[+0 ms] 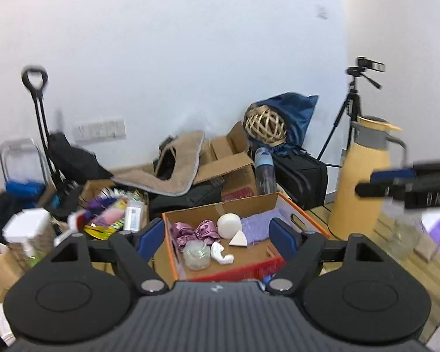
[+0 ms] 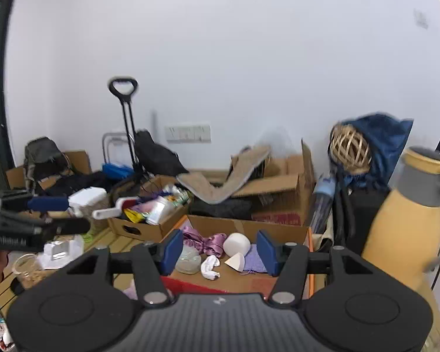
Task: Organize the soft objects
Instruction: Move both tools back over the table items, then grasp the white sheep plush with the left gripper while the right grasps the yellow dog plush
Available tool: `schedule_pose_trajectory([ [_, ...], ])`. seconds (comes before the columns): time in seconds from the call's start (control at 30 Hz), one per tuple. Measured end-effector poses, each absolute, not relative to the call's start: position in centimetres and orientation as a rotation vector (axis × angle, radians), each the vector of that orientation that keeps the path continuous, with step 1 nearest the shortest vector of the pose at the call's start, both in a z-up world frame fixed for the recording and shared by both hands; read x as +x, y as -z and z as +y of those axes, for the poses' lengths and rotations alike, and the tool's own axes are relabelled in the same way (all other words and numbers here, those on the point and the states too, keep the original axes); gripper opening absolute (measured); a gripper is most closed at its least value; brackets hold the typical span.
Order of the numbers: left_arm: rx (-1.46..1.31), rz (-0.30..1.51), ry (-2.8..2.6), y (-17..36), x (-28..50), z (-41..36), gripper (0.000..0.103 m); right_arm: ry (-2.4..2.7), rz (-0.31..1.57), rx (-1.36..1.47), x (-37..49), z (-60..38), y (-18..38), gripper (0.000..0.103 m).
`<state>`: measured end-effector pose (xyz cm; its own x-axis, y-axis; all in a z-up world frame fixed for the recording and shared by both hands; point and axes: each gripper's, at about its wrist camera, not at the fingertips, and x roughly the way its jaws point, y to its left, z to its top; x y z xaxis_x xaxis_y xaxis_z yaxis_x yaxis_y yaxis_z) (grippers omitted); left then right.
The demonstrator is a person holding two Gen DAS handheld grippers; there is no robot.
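Note:
An open cardboard box (image 1: 249,205) with orange edges holds soft objects: a pink satin scrunchie (image 1: 195,233), a white round sponge (image 1: 229,225), a white wedge sponge (image 1: 239,239), a purple cloth (image 1: 256,228), a white sock (image 1: 221,253) and a clear puff (image 1: 196,253). My left gripper (image 1: 218,236) is open and empty above the box. In the right wrist view, my right gripper (image 2: 220,249) is open and empty over the same box (image 2: 249,227), with the scrunchie (image 2: 205,242), round sponge (image 2: 236,244), sock (image 2: 209,267) and purple cloth (image 2: 256,262) between its pads.
A yellow thermos jug (image 1: 363,176) stands right of the box. A second cardboard box (image 2: 149,220) of mixed items sits left. Behind are a beige mat (image 1: 179,167), a wicker ball (image 1: 265,124), a blue bag (image 1: 293,114), a trolley (image 1: 41,129) and a tripod (image 1: 352,108).

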<state>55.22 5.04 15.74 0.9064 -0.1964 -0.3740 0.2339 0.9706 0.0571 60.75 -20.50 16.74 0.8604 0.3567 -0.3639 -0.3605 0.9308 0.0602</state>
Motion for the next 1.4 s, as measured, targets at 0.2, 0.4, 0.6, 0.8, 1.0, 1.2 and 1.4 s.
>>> schedule_pose_trajectory([
  [0.2,0.069,0.276,0.222,-12.4,43.9,6.3,0.089,-0.365,0.288,-0.074,50.5,-21.7,-14.3,0.063],
  [0.4,0.085,0.248,0.183,-7.5,35.7,8.0,0.100,-0.329,0.238,-0.220,41.6,-20.8,-9.7,0.073],
  [0.6,0.022,0.317,0.155,-2.5,31.7,9.5,0.101,-0.390,0.304,-0.113,35.9,-21.1,-4.6,0.085],
  [0.8,0.022,0.383,0.122,-0.8,34.1,9.9,0.101,-0.400,0.418,-0.110,38.1,-20.0,-0.6,0.085],
  [1.0,0.048,0.481,0.163,1.1,40.1,7.3,0.101,-0.366,0.506,-0.015,45.4,-20.9,2.8,0.083],
  [1.2,0.107,0.518,0.287,1.8,48.8,2.4,0.100,-0.296,0.502,0.041,55.1,-22.8,2.9,0.083],
  [1.4,0.072,0.520,0.377,2.6,57.9,-2.0,0.097,-0.188,0.508,0.166,65.4,-24.2,4.3,0.079],
])
